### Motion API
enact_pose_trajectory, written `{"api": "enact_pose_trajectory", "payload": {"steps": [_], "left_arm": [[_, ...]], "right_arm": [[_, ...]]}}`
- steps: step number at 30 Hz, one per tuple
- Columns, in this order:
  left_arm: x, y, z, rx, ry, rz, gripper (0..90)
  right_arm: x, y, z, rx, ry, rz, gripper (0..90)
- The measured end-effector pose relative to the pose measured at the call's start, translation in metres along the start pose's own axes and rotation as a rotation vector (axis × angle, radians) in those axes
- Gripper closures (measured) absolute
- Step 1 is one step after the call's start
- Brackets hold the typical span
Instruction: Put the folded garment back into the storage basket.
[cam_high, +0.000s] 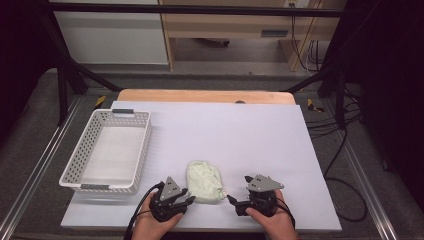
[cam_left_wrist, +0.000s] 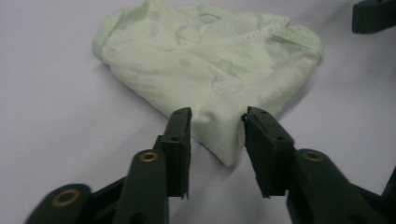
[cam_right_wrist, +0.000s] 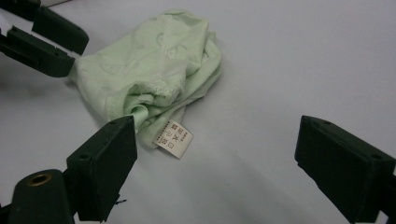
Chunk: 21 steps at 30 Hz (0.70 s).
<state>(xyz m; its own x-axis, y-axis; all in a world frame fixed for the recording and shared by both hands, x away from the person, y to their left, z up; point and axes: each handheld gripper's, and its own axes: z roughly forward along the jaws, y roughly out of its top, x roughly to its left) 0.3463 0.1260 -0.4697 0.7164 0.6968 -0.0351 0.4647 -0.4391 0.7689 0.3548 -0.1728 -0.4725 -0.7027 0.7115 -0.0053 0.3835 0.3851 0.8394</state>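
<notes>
We have a pale green garment (cam_high: 204, 181), folded into a loose bundle, lying on the table (cam_high: 250, 135) near its front edge, between our two hands. The white perforated basket (cam_high: 80, 160) sits well apart at the table's left side.

Left tongs (cam_high: 184, 196): jaws partly apart. In the left gripper view (cam_left_wrist: 217, 119) a corner of the garment (cam_left_wrist: 205, 60) lies between the jaw tips; the left jaw looks to be touching the cloth edge, the right one has a thin gap, so no clamp as far as we can see. Left hand (cam_high: 157, 222) holds the body from below.

Right tongs (cam_high: 231, 199): jaws spread wide, nothing between them but bare table. In the right gripper view (cam_right_wrist: 215, 135) the left jaw tip sits just beside the garment's (cam_right_wrist: 154, 74) crumpled end, and a white care label (cam_right_wrist: 173, 138) sticks out of the bundle next to that tip. Whether the tip touches the cloth we cannot tell. The right jaw is well clear of the fabric. Right hand (cam_high: 275, 222) grips from below.

Both tongs point inward at the garment from opposite sides. Garment rests flat on the table, not lifted.
</notes>
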Motion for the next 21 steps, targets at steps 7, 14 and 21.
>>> {"api": "enact_pose_trajectory", "payload": {"steps": [7,14,21], "left_arm": [[0.004,0.015,-0.001,-0.015,0.041,0.008,43.1],[0.005,0.038,-0.002,-0.004,0.072,0.029,36.7],[0.015,0.051,0.01,0.025,0.122,0.007,23.1]], "right_arm": [[0.002,0.001,0.001,0.003,0.015,-0.016,13.2],[0.003,0.002,0.0,-0.008,0.024,-0.004,13.2],[0.004,0.002,0.002,0.004,0.022,-0.007,13.2]]}}
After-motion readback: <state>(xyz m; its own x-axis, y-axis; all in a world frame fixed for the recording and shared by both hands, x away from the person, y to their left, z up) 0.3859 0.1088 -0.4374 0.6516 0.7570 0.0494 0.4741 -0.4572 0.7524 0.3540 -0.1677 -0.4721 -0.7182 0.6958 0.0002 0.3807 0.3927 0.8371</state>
